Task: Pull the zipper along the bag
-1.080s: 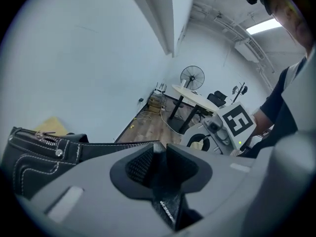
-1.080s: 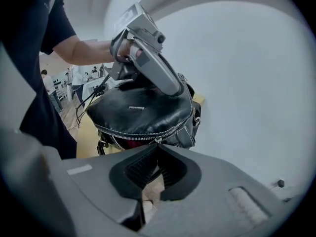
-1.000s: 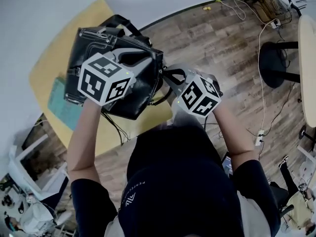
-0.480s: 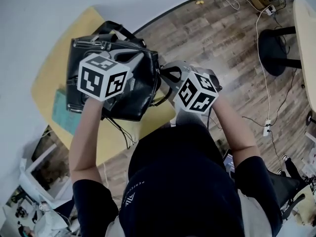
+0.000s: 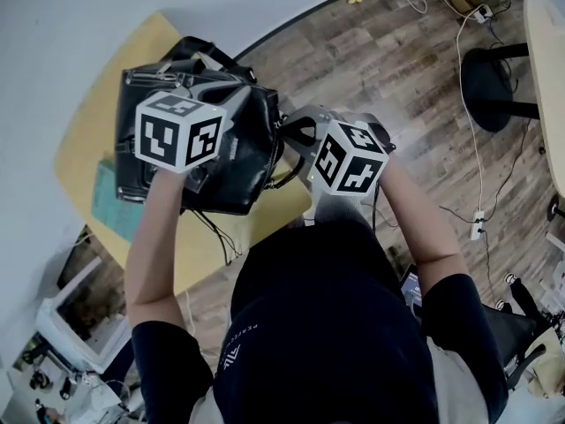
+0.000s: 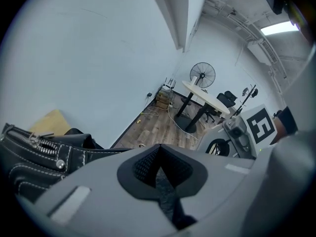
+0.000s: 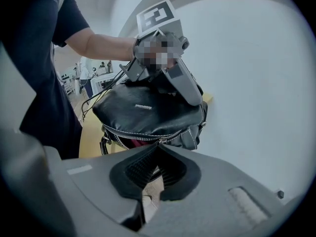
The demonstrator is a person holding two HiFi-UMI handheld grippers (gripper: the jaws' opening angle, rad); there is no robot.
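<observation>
Left gripper (image 6: 158,149) clamps black handbag (image 7: 148,110); right gripper (image 7: 158,149) pinches zipper pull (image 7: 161,141); zipper (image 7: 140,136) part-open, most travel seemingly ahead.

- Wall (image 5: 71,25): standing just behind the table (image 5: 93,122), closing off its far side.
- Bag (image 5: 243,162): filling the table's right part.
- Left gripper (image 5: 231,102): lying over the bag's top with jaws closed on it, blocking approach from above.
- Right gripper (image 5: 298,132): crowding the bag's right end, jaws together.
- Teal sheet (image 5: 110,197): lying at the bag's left.
- Bare tabletop: lying open at far left.
- Floor (image 5: 397,69): lying open to the right.
</observation>
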